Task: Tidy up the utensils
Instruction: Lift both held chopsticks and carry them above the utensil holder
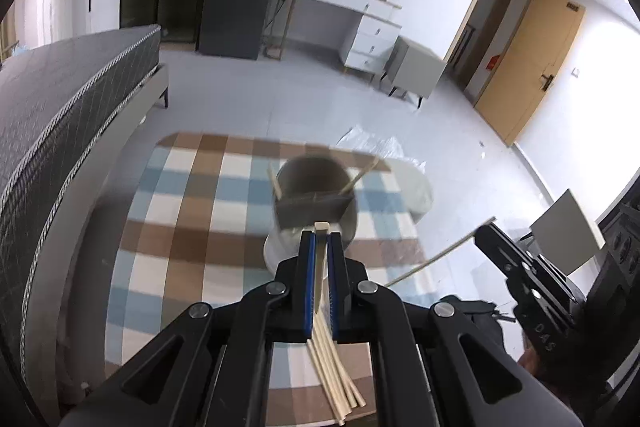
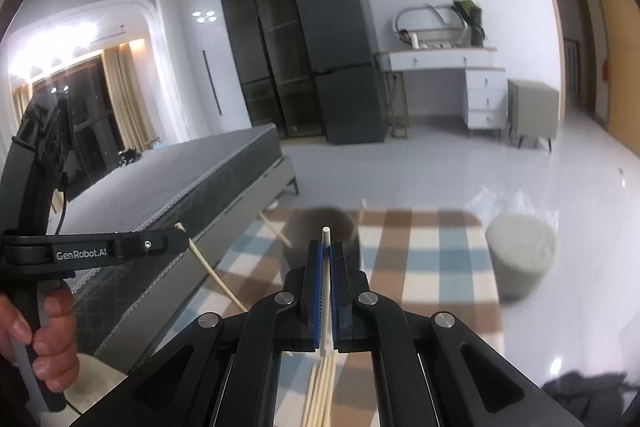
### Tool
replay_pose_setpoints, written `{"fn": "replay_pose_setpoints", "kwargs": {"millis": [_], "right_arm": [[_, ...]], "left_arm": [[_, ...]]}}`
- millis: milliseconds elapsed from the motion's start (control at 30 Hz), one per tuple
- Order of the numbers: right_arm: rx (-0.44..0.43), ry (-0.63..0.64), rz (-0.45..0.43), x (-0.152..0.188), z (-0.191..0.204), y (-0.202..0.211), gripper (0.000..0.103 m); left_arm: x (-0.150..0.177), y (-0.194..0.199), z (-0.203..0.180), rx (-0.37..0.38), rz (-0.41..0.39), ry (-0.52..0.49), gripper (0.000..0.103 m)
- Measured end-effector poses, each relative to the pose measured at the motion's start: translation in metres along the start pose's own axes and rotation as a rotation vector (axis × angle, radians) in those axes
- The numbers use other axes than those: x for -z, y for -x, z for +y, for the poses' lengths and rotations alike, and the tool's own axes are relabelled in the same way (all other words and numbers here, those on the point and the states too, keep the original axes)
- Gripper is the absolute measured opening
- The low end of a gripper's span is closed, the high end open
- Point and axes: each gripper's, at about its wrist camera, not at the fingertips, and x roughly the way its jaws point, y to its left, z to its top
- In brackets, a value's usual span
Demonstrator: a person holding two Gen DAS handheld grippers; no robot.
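One chopstick [image 1: 320, 259] is clamped between the closed jaws of the left gripper [image 1: 321, 235], and another chopstick [image 2: 325, 279] is pinched in the same way by the right gripper [image 2: 326, 246]. Two chopsticks [image 1: 358, 178] are already stood in the grey holder [image 1: 314, 195] on the checked surface [image 1: 180, 227], though blur makes the count uncertain. A loose bundle [image 1: 340, 379] is left lying below, so the sorting is judged roughly half done.
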Motion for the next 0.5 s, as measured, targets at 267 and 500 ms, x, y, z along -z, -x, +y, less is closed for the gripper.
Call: {"fn": "replay_pose_setpoints", "kwargs": {"millis": [267, 500], "right_arm": [[0.022, 0.072, -0.034, -0.067, 0.009, -0.011, 0.003], [-0.011, 0.143, -0.036, -0.107, 0.021, -0.034, 0.003]], "left_arm": [[-0.044, 0.011, -0.005, 0.041, -0.061, 0.012, 0.001], [-0.076, 0.005, 0.009, 0.074, -0.121, 0.057, 0.001]]}}
